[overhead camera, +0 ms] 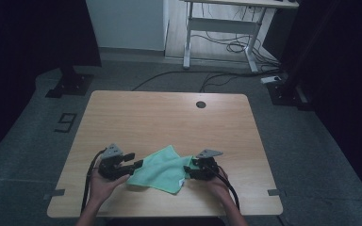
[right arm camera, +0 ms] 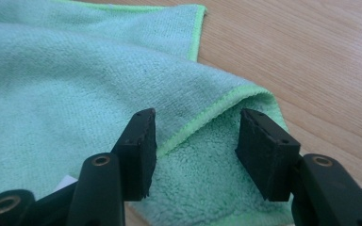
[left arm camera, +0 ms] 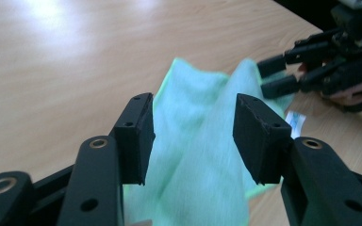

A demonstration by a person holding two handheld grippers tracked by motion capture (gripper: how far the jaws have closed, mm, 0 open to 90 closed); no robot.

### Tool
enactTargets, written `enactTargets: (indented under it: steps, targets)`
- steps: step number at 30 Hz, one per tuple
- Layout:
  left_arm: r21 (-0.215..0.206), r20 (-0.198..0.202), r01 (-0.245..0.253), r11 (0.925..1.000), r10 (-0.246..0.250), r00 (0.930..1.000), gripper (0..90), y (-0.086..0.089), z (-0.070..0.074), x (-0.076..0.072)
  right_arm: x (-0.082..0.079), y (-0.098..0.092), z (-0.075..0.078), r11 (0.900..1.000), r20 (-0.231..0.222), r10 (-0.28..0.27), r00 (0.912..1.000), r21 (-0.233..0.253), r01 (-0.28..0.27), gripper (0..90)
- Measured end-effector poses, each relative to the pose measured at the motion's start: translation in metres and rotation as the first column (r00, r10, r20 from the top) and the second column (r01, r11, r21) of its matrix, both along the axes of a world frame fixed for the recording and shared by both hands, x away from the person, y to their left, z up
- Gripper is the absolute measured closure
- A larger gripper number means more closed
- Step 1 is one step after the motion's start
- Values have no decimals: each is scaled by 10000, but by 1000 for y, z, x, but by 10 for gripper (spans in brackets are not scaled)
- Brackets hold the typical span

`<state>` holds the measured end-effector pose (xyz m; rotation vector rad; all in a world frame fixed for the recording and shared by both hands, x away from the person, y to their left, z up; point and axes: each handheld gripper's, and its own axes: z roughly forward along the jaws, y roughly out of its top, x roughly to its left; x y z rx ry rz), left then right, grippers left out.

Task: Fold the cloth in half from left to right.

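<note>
Green cloth (overhead camera: 162, 170) lies on the table (overhead camera: 169, 117), near the front edge and about midway between the left and right edges; it is partly folded, one layer lapped over another, with a brighter green hem along its borders; a small white tag (left arm camera: 295, 123) shows at its right-hand side, resting on the wood.

Left gripper (overhead camera: 134, 165) sits at the cloth's left border, held in the person's left hand (overhead camera: 104, 183); in the left gripper view its jaws stand wide apart with the cloth (left arm camera: 202, 141) lying between and beyond them; neither pad is seen pressing the fabric.

Right gripper (overhead camera: 189, 168) sits at the cloth's right border, held in the person's right hand (overhead camera: 215, 181); in the right gripper view its jaws are likewise wide apart, straddling the folded hem (right arm camera: 202, 120), with the lower layer of cloth (right arm camera: 198, 188) directly under the gap; whether the pads touch the fabric cannot be told.

The two grippers face each other across the cloth; the right gripper (left arm camera: 283, 75) appears at the far side in the left gripper view, its tips at the cloth's edge.

Table is light wood with a round cable hole (overhead camera: 201, 104) near its back edge.
</note>
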<state>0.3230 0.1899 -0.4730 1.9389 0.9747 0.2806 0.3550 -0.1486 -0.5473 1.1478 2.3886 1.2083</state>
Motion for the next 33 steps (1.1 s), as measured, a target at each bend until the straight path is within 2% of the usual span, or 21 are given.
enactTargets:
  steps: [3,4,5,7,8,10,11,12,13,14,17,21,23,25,28,31,33]
  targets:
    - [44,-116,277,9996,-277,9995,475,-14,2,15,-3,0,2,10000,8,30,10000,45,-30,476]
    - [44,-116,277,9996,-277,9995,475,-14,2,15,-3,0,2,10000,8,30,10000,45,-30,476]
    - [71,-404,499,9987,-496,9980,475,-26,-1,27,-6,0,3,9999,60,15,10000,109,-15,476]
    - [285,-588,628,9976,-611,9964,475,-38,-6,38,-10,0,5,9999,116,35,9999,105,-36,475]
    - [285,-588,628,9976,-611,9964,480,-38,-6,38,-10,0,5,9999,116,35,9999,105,-36,475]
    - [618,-774,748,9953,-699,9945,489,-56,-18,51,-17,0,7,9998,174,118,9998,149,-120,473]
    - [618,-774,748,9953,-699,9945,498,-56,-18,51,-17,0,7,9998,174,118,9998,149,-120,473]
    - [885,-936,792,9929,-709,9931,505,-65,-26,57,-20,0,6,9998,173,149,9997,125,-151,473]
    - [885,-936,792,9929,-709,9931,507,-65,-26,57,-20,0,6,9998,173,149,9997,125,-151,473]
    - [1203,-1085,778,9897,-648,9920,512,-71,-35,62,-21,-1,4,9996,68,187,9998,211,-189,472]
    - [1687,-1196,593,9839,-393,9920,513,-75,-46,67,-22,-1,2,9995,2,230,9997,220,-230,471]
    - [1819,-1293,446,9823,-211,9914,528,-75,-54,70,-22,-1,1,9995,-33,232,9997,212,-231,470]
    - [1998,-1367,369,9791,-95,9906,546,-75,-59,72,-21,-2,1,9997,-54,182,9998,184,-181,470]
    - [2181,-1321,251,9756,40,9912,576,-74,-62,72,-20,-2,-1,9998,-83,165,9998,128,-164,469]
    - [2248,-1250,175,9743,110,9921,610,-75,-63,72,-18,-2,-2,9999,-102,132,9999,57,-132,468]
    - [2535,-1019,33,9673,233,9945,613,-76,-64,72,-17,-1,-2,9999,-118,118,9999,41,-118,466]
    - [2600,-925,4,9656,245,9954,616,-77,-64,72,-17,-1,-2,9999,-112,128,9999,31,-127,466]
